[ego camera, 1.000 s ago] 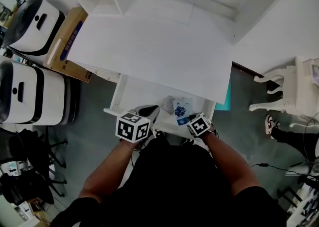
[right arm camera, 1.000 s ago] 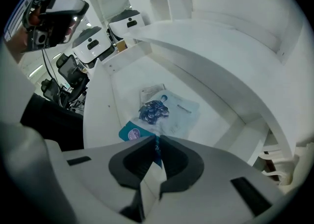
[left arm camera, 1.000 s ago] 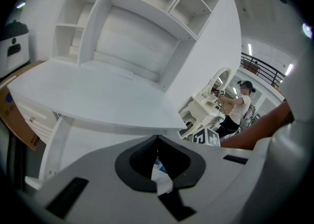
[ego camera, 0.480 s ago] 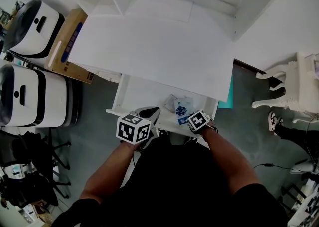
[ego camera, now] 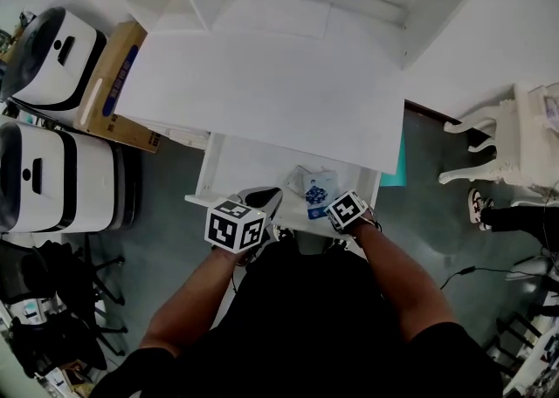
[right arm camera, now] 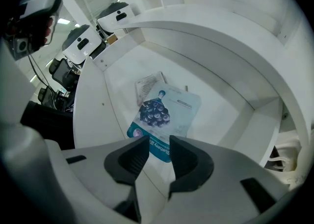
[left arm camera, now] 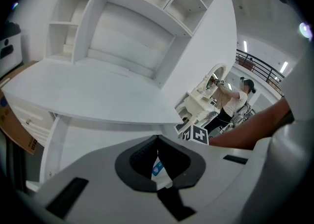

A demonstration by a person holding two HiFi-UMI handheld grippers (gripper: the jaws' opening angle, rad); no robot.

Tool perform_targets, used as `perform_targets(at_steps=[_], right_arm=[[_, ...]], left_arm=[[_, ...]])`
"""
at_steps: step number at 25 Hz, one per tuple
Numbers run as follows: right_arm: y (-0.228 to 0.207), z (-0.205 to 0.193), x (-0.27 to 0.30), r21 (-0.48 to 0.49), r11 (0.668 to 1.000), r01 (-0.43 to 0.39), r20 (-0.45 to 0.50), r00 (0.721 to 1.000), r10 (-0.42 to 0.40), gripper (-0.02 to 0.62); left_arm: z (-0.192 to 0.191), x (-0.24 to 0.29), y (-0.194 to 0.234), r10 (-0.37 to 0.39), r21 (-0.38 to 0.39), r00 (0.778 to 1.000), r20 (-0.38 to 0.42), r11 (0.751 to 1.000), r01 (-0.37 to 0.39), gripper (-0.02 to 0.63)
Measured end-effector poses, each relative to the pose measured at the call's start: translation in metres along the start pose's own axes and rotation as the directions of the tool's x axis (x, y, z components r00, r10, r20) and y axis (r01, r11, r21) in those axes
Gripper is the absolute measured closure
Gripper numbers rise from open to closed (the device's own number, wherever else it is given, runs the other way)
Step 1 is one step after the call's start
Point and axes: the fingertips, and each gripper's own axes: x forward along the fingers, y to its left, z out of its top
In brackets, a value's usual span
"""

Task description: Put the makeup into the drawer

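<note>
Item: blue-printed mask sachet, lying flat in the open drawer under the desk, toward the drawer's front right corner. It partly covers a smaller paper packet, and its teal end sits at or across the front edge. Right gripper: jaws just sprung apart, pads clear of the sachet beneath; left gripper: clenched on what looks like a thin white packet. Hazard: an overhanging end would likely crease or jam as the drawer shuts, and the low right jaws could snag it.
</note>
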Motion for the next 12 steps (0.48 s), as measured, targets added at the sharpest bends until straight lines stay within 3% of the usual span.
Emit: perform_targets(at_steps=[6, 12], right_arm=[[0.002, 0.014, -0.025, 0.075, 0.997, 0.021, 0.117, 0.993, -0.03, 0.477], [0.007, 0.03, -0.075, 0.153, 0.988, 0.005, 0.305, 0.951, -0.052, 0.477]], left_arm=[[0.002, -0.002, 0.0, -0.029, 0.025, 1.0, 0.003, 0.999, 0.029, 0.595], [0.01, -0.003, -0.007, -0.08, 0.072, 0.997, 0.01, 0.994, 0.079, 0.595]])
